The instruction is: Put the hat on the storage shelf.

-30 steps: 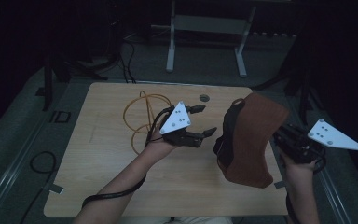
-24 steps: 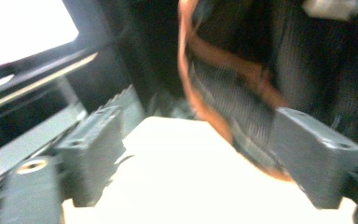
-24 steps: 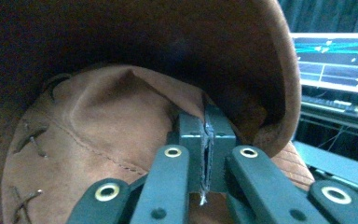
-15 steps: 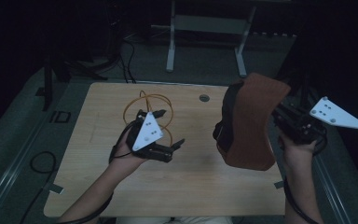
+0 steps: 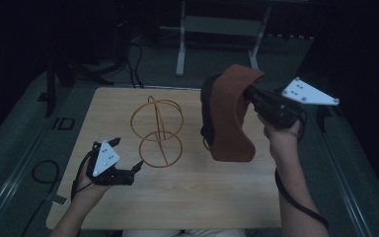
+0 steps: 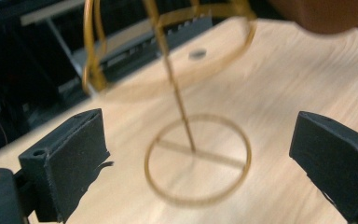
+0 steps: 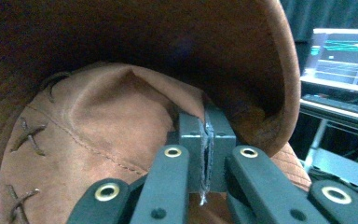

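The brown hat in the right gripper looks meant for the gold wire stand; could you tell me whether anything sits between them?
Nothing visible does. The hat, clamped in the right gripper, hangs just right of the wire stand. The left gripper, open, sits lower left of the stand.

Brown hat above wooden table

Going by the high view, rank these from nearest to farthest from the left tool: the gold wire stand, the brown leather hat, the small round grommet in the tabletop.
1. Gold wire stand: just right of and beyond the left tool.
2. Brown leather hat: farther right, held up by the right tool.
3. Small round grommet: at the table's far edge, beside the hat; close to call against it.
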Action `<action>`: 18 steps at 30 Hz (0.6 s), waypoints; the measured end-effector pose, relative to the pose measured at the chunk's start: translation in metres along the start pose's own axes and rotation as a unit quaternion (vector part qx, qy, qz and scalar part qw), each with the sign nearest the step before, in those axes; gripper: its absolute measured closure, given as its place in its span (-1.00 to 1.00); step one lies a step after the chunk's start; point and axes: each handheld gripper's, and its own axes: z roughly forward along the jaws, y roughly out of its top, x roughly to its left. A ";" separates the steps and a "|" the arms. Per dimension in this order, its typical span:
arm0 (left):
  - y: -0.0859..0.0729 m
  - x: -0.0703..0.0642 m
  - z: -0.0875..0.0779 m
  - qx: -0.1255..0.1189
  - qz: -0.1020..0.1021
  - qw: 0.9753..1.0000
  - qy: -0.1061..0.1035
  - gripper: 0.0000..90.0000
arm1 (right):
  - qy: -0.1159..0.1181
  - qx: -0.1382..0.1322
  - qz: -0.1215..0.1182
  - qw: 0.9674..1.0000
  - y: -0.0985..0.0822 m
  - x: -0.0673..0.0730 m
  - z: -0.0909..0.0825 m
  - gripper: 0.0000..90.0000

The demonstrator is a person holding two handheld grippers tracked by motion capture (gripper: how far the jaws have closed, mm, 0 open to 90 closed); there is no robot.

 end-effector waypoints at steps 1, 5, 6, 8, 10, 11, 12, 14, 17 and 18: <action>-0.009 0.001 0.000 0.007 -0.002 1.000 0.007 -0.90 | 0.003 0.003 -0.003 1.000 0.002 0.002 0.007 0.96; -0.039 0.000 0.000 0.022 -0.009 0.999 0.028 -0.90 | 0.014 0.021 -0.014 1.000 0.006 0.011 0.037 0.96; -0.045 0.000 0.000 0.023 -0.017 0.999 0.029 -0.90 | 0.018 0.028 -0.016 0.999 0.006 0.013 0.046 0.96; -0.057 -0.001 0.000 0.027 -0.028 0.999 0.033 -0.90 | 0.027 0.037 -0.016 0.999 0.006 0.017 0.062 0.96; -0.066 -0.001 0.000 0.031 -0.030 0.998 0.042 -0.90 | 0.038 0.047 -0.018 0.998 0.006 0.023 0.077 0.96; -0.069 0.000 0.000 0.030 -0.033 0.998 0.042 -0.90 | 0.045 0.050 -0.018 0.998 0.007 0.026 0.085 0.96; -0.072 0.001 -0.001 0.031 -0.038 0.998 0.044 -0.90 | 0.052 0.054 -0.020 0.997 0.008 0.029 0.092 0.96; -0.077 0.003 -0.002 0.026 -0.042 0.997 0.051 -0.90 | 0.066 0.062 -0.025 0.996 0.011 0.037 0.108 0.96; -0.083 0.008 -0.003 0.028 -0.052 0.997 0.056 -0.90 | 0.086 0.075 -0.035 0.993 0.013 0.050 0.131 0.96; -0.085 0.009 -0.003 0.028 -0.058 0.996 0.055 -0.90 | 0.093 0.080 -0.035 0.992 0.013 0.054 0.138 0.96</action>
